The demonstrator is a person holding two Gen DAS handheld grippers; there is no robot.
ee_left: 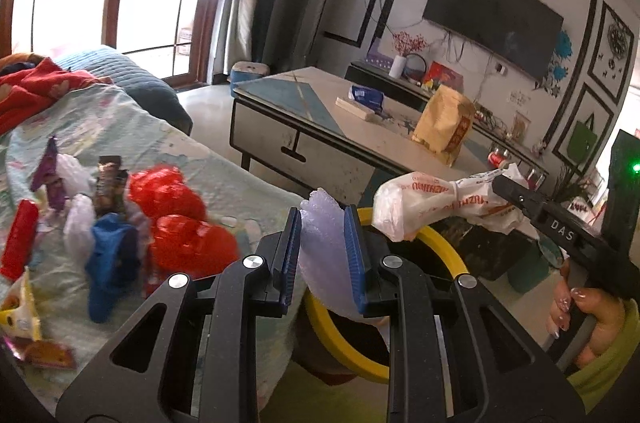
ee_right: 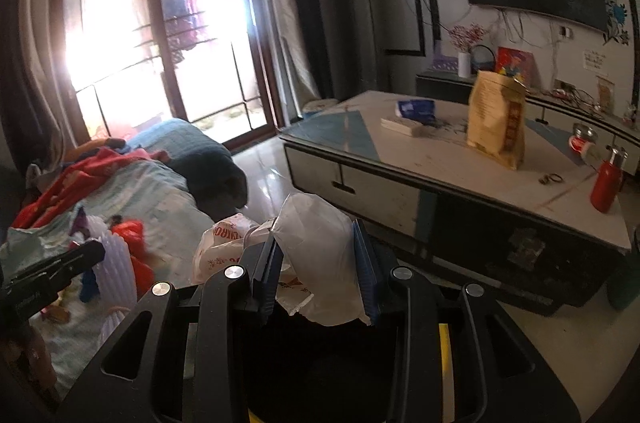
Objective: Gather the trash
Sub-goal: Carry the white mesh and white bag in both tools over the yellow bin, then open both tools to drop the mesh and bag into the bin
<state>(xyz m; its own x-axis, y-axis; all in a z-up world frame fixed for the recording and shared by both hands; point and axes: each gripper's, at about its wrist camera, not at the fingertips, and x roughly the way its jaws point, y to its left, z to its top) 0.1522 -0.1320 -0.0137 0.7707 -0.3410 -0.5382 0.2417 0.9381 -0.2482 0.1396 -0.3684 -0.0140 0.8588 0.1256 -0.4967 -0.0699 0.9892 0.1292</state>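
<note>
1. L tool (ee_left: 322, 255) clamped on a pale lilac foam wrapper (ee_left: 324, 263), held above the yellow-rimmed bin (ee_left: 444, 243).
2. R tool (ee_right: 316, 263) clamped on a crumpled white plastic bag (ee_right: 316, 255) w/ red print, also over the bin; the dark mouth and a bit of yellow rim show below it.
3. Rest of trash still on the sofa cover (ee_left: 132, 127): red bags (ee_left: 176, 215), blue scrap (ee_left: 108, 255), snack wrappers (ee_left: 108, 183), red tube (ee_left: 20, 239). Not collected yet.
4. Risk: foam piece is light and sticks out past the pads; if let go off-centre it prob drifts or catches the rim and lands on the floor.
5. Risk: bag hangs wide, part trails outside the rim; release too early → drapes on the edge or slips out.
6. Risk: both tools crowd the same opening; could bump each other or knock the bin.
7. Table (ee_left: 360, 143) w/ yellow pack (ee_left: 444, 119) is near but apart, low snag risk.
</note>
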